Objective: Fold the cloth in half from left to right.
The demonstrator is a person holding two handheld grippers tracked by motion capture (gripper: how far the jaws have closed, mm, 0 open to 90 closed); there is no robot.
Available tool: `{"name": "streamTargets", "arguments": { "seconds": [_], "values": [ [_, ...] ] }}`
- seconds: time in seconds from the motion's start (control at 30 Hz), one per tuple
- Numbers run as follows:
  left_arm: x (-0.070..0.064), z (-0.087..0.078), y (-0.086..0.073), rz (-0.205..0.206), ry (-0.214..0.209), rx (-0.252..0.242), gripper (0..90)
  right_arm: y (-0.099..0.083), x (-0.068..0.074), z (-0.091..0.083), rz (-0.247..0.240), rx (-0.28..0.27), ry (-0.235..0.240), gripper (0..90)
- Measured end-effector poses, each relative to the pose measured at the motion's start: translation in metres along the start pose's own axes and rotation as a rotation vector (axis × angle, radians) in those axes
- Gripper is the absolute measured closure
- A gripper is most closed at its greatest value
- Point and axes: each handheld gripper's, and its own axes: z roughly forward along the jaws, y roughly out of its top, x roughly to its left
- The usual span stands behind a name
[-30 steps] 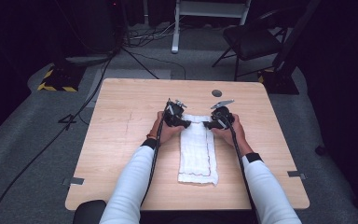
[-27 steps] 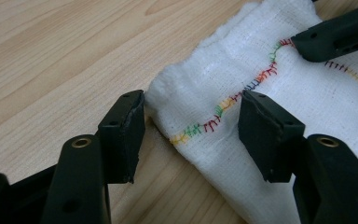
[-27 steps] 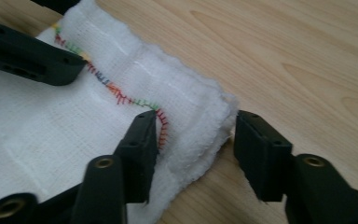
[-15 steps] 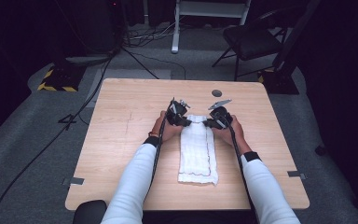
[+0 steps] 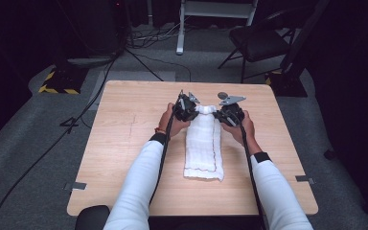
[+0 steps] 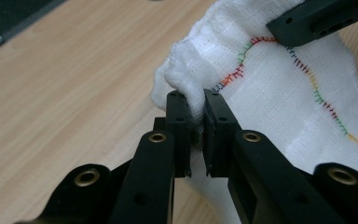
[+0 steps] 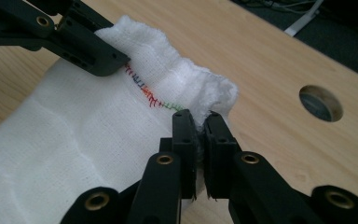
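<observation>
While the high view shows a folded white cloth [image 5: 203,146] at centre frame on the counter [image 5: 124,143], close views show the left gripper [image 6: 196,123] and right gripper [image 7: 199,140] each clamped on a cloth corner.

I see a dark room with grey carpet [image 5: 33,158]. Behind the wooden surface [image 5: 124,143] stand a black chair [image 5: 256,40], a white frame [image 5: 215,14] and cables [image 5: 148,36] on the floor.

The folded muslin cloth [image 5: 204,143] is white with a waffled weave, edged in rainbow-coloured stitching [image 6: 326,108]. It lies on a pale wood-grain worktop [image 5: 124,143]. Each hand-held gripper is black with brass-coloured rivets; the sleeves [image 5: 136,191] are white.
</observation>
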Motion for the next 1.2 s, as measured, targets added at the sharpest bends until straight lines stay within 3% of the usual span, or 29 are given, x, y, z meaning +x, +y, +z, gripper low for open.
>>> {"name": "streamTargets", "arguments": {
  "seconds": [0.17, 0.2, 0.33, 0.43, 0.57, 0.7, 0.87, 1.0, 1.2],
  "values": [
    [-0.001, -0.017, 0.002, 0.024, -0.014, -0.061, 82.7, 0.008, 0.003, -0.012, -0.016, -0.041, -0.013, 85.3],
    [-0.002, -0.022, 0.001, 0.043, -0.019, -0.069, 82.6, 0.009, 0.004, -0.015, -0.021, -0.045, -0.010, 85.4],
    [-0.003, -0.033, -0.005, 0.047, -0.045, -0.098, 82.3, 0.007, 0.011, -0.024, -0.049, -0.066, 0.013, 85.4],
    [-0.009, -0.039, -0.013, 0.103, -0.031, -0.101, 81.5, 0.005, 0.017, -0.030, -0.065, -0.078, 0.035, 85.5],
    [-0.014, -0.044, -0.022, 0.103, -0.058, -0.115, 81.4, 0.001, 0.024, -0.036, -0.094, -0.080, 0.055, 85.6],
    [-0.021, -0.049, -0.027, 0.118, -0.069, -0.128, 81.5, -0.007, 0.027, -0.042, -0.096, -0.094, 0.085, 85.7],
    [-0.029, -0.054, -0.033, 0.124, -0.117, -0.143, 81.5, -0.018, 0.029, -0.048, -0.092, -0.105, 0.114, 85.7],
    [-0.032, -0.056, -0.033, 0.148, -0.122, -0.133, 81.4, -0.023, 0.030, -0.052, -0.088, -0.114, 0.126, 85.7],
    [-0.037, -0.060, -0.035, 0.146, -0.128, -0.135, 81.6, -0.027, 0.033, -0.058, -0.097, -0.125, 0.145, 85.7]
  ]
}}
